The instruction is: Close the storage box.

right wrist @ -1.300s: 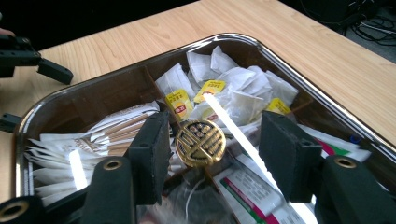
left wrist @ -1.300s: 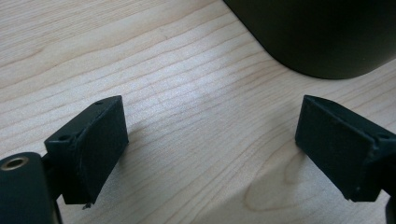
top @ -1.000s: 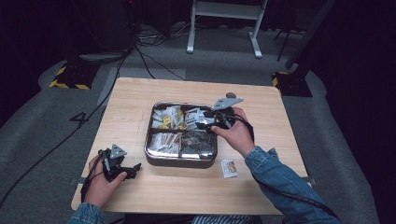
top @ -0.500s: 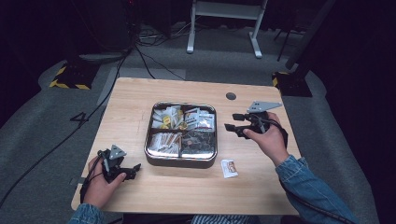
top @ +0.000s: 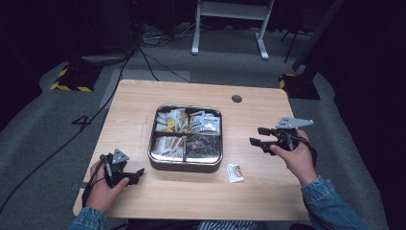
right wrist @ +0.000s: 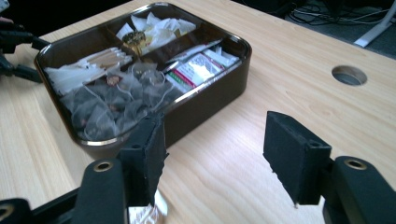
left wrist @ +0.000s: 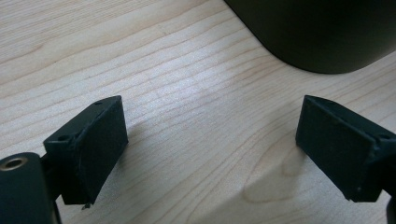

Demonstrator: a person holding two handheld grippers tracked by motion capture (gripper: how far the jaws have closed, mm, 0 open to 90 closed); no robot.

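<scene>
Though flat, packet [top: 234,173] angled tray-ward [top: 154,143].

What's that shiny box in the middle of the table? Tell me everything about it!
The metal tin is a shiny, square tray with rounded corners and no lid on it. It sits flat on the wooden table. Dividers split it into four compartments, each packed with small packets and tea bags: white and yellow ones at the back, mesh bags and paper sachets in front. Neither gripper touches it.
</scene>
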